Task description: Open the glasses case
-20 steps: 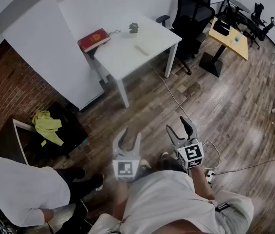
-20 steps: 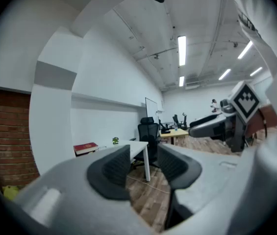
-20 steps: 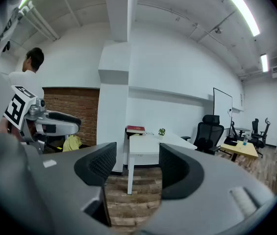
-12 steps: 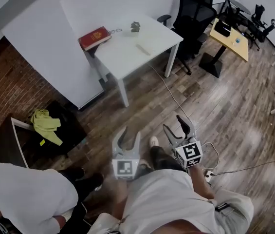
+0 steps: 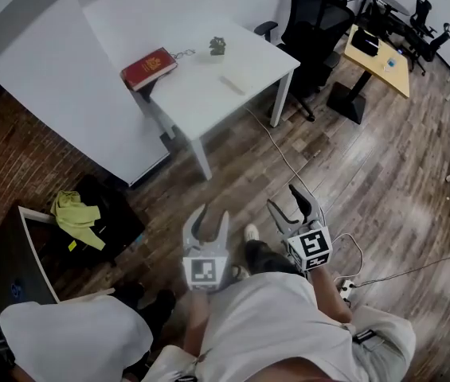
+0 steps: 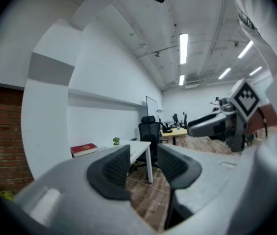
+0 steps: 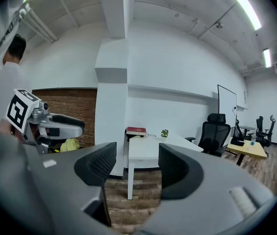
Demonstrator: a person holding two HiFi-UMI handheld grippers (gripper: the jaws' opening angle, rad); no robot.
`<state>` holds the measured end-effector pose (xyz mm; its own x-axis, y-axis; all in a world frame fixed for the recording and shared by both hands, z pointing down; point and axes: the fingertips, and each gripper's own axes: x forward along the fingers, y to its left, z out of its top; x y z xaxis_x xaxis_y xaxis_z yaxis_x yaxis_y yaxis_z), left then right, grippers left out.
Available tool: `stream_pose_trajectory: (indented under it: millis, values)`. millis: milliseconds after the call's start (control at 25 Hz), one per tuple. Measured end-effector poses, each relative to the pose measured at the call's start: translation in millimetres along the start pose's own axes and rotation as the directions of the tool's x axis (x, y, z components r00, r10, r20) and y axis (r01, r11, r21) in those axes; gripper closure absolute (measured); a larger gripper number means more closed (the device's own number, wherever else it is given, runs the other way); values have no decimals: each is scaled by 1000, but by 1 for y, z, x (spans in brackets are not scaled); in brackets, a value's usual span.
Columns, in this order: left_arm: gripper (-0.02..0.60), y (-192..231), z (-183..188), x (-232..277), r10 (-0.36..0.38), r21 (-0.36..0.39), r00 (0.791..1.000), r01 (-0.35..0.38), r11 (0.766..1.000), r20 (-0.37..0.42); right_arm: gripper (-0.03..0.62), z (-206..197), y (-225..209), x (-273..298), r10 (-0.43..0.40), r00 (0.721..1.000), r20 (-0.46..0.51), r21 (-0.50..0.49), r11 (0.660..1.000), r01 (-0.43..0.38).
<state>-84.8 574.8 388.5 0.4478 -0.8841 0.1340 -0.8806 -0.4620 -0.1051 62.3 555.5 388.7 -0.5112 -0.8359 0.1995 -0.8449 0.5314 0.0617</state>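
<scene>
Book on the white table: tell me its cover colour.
Red. The thick hardcover book shows best in the head view.

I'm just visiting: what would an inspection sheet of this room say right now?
Surface: white table, well away from both grippers.
Job's things: pale oblong thing on the table, perhaps the glasses case; too small to tell.
Clutter: red book and small plant on the table; yellow cloth on dark cabinet.
Grippers: left gripper and right gripper open, empty, above wood floor.
Cables: cable across the floor; power strip.
Surroundings: black chair, wooden desk, brick wall, another person.
</scene>
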Motion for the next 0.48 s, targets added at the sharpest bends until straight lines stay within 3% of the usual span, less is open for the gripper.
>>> stream_pose_trajectory:
  millis: [480]
  values:
    - [410, 35, 11, 84, 16, 5, 1000, -16, 1000, -13, 333, 19, -52, 73, 29, 999, 13, 5, 1000, -29]
